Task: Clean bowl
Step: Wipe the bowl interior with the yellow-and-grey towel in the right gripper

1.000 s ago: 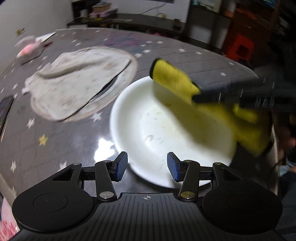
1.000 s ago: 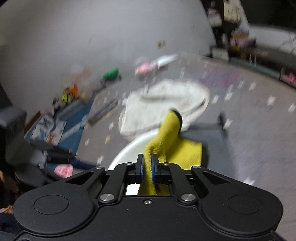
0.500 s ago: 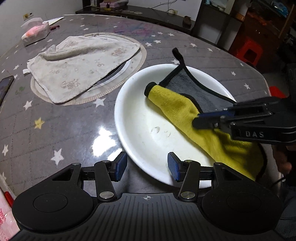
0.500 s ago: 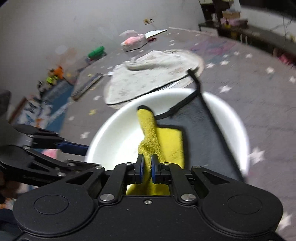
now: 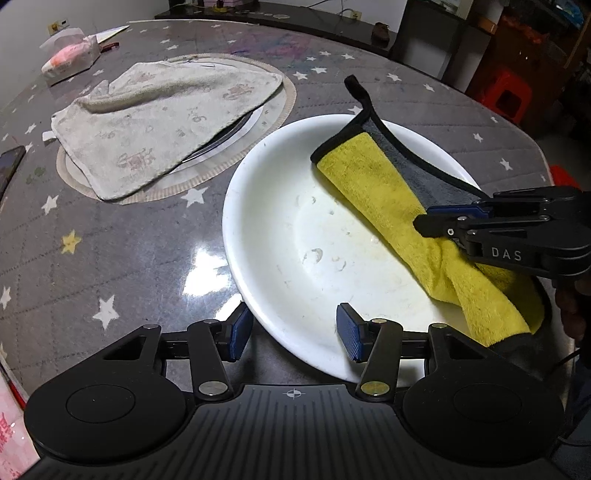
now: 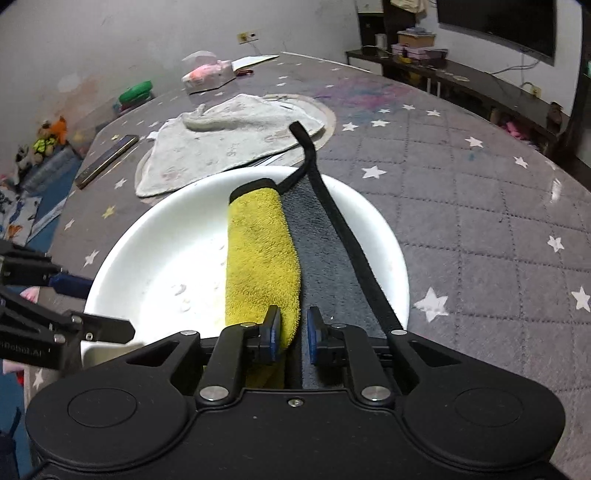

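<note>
Yellow cloth [image 6: 263, 254] now flat in bowl [image 5: 258, 206] (previously aloft); right tool [image 6: 292, 329] opening around it; left tool [image 5: 293, 332] closing astride rim.

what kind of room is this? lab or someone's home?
Most likely a home living or dining room: a round table under a quilted star-print cover, a wall-mounted TV over a low cabinet, and stuffed toys on the floor by the wall.

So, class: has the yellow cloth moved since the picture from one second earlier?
Yes. The yellow cloth has come down: earlier it hung above the white bowl; now it lies across the bowl's inside, with the right gripper opening around it.
</note>
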`<state>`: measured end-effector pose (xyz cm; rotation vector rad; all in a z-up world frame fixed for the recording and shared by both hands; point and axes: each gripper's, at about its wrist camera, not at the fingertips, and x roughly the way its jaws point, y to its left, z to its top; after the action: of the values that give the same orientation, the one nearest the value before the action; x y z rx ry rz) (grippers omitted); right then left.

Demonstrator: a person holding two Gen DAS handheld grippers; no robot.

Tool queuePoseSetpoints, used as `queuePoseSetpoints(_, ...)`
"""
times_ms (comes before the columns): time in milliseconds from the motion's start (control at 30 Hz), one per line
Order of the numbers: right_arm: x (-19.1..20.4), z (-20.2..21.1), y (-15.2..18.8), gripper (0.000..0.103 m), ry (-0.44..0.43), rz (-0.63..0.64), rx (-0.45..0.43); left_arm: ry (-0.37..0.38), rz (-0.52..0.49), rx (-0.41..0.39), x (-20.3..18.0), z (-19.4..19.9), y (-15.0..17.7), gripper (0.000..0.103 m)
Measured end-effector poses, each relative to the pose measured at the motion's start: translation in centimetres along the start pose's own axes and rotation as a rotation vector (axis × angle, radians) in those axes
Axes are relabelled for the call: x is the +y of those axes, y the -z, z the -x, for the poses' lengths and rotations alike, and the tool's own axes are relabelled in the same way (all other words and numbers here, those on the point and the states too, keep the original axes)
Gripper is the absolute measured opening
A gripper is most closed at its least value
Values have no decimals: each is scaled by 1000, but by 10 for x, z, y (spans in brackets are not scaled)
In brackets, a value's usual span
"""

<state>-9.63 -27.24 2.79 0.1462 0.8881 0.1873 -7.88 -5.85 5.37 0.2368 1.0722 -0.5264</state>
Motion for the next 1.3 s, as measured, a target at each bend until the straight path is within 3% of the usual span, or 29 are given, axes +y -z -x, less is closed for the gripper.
queuePoseSetpoints(100,-3,1,-2,15,13,-20,-8,-18,9,-16,4,-1,0,34)
queuePoseSetpoints(233,-5,-6,-11,15,21,-24,-11,-9,39,-34,11,-2,-1,30)
queuePoseSetpoints(833,23,-44,-46,14,-23,28,2,42,71,-49,17,-15,2,34)
queuePoseSetpoints(1300,45,-37,-34,15,-57,97,14,40,50,-36,15,-17,2,39)
